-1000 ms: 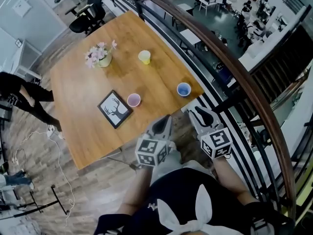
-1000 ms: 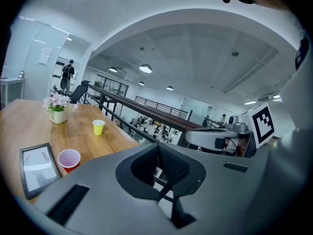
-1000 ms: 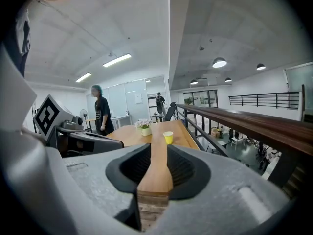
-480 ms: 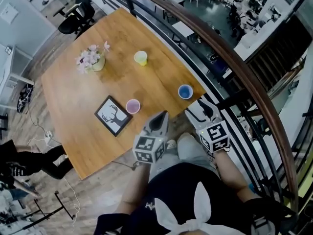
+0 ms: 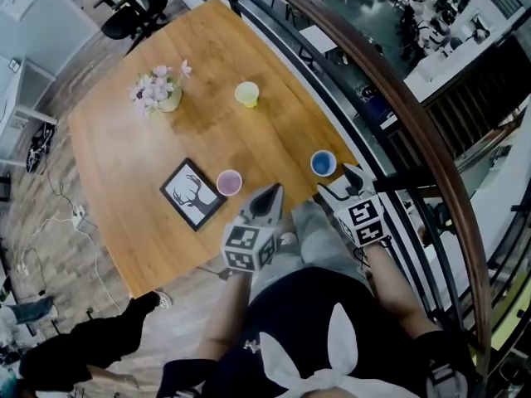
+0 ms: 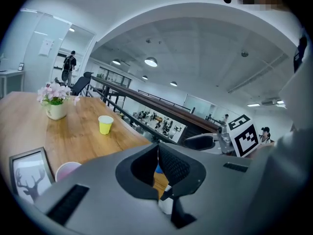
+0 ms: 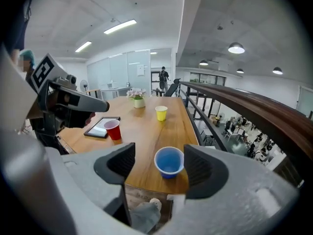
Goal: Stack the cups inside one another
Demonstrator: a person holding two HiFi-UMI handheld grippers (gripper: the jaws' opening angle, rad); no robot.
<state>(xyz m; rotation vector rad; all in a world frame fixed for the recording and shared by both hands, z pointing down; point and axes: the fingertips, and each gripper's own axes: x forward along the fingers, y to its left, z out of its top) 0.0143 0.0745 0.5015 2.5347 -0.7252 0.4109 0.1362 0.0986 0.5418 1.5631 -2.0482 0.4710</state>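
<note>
Wooden table (image 5: 124,164) carries three cups, well apart: the blue cup (image 5: 323,163) near its edge, the pink cup (image 5: 229,182) just beside a picture frame (image 5: 192,193), the yellow cup (image 5: 246,94) farther off. The right gripper (image 7: 159,156) is opening its jaws, with the blue cup framed between them (pads clear of it). The left gripper (image 6: 157,148) has its jaws together, holding nothing.

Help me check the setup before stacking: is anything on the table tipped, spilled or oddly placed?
Nothing stands out. The yellow cup, red cup and blue cup stand upright and apart on the table, no spills. The flower pot is upright. Only note: the blue cup sits close to the table's edge.
</note>
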